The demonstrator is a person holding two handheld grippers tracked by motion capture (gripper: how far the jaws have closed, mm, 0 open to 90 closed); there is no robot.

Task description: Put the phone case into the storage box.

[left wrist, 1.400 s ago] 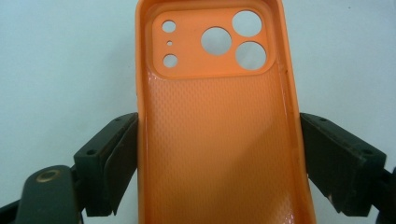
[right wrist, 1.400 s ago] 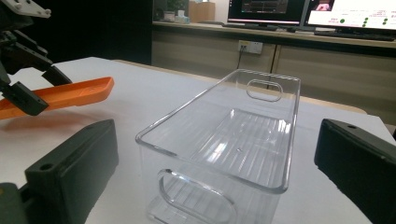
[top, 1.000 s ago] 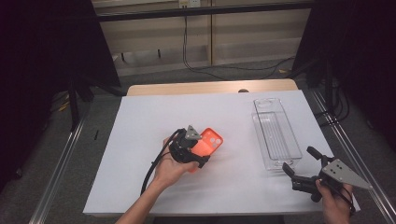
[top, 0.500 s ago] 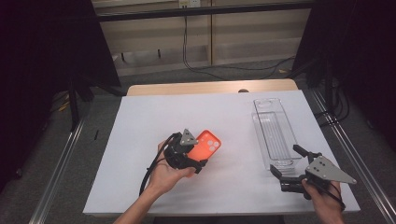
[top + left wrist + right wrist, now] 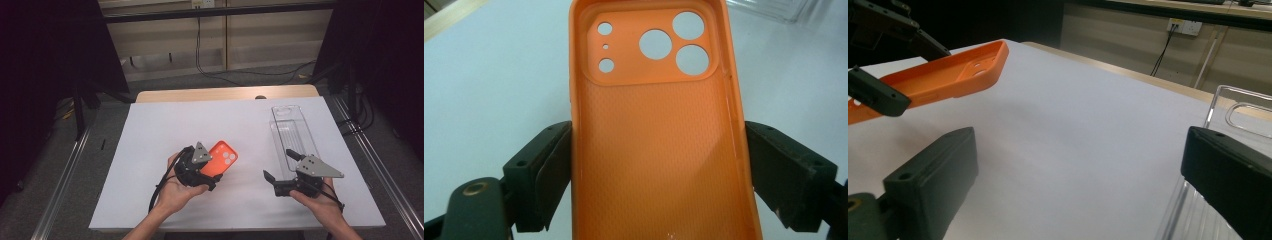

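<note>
Orange phone case point(image 5: 659, 130) sits clamped across its width between the left gripper's point(image 5: 200, 172) two black jaws, one pad pressed to each long edge, hollow side up toward that gripper's camera, with the camera cut-outs at the far end, out beyond the jaw tips. Over the last second that grip has not changed; the case is lifted off the white table point(image 5: 150, 150) and hangs over it, tilted, and compared with a second ago it has only nudged a touch toward the right gripper point(image 5: 280, 167).

That right gripper is the one on the move! A second ago it was down at the near right corner of the table, outside the clear plastic case point(image 5: 292, 135); now it has slid in toward the middle, its body lying over that case's near end. Its jaws stand wide apart with nothing between them, just bare white table ahead. From its own camera, the clear case's edge point(image 5: 1243, 107) lies by the right-hand jaw and runs on ahead of it, while the orange case point(image 5: 948, 75) floats up ahead and to the left, above the table, gripped by the other tool.

Farther out, past both tools, a strip of wooden edge point(image 5: 225, 93) shows beyond the white surface, and cables point(image 5: 210, 60) trail over the floor behind.
</note>
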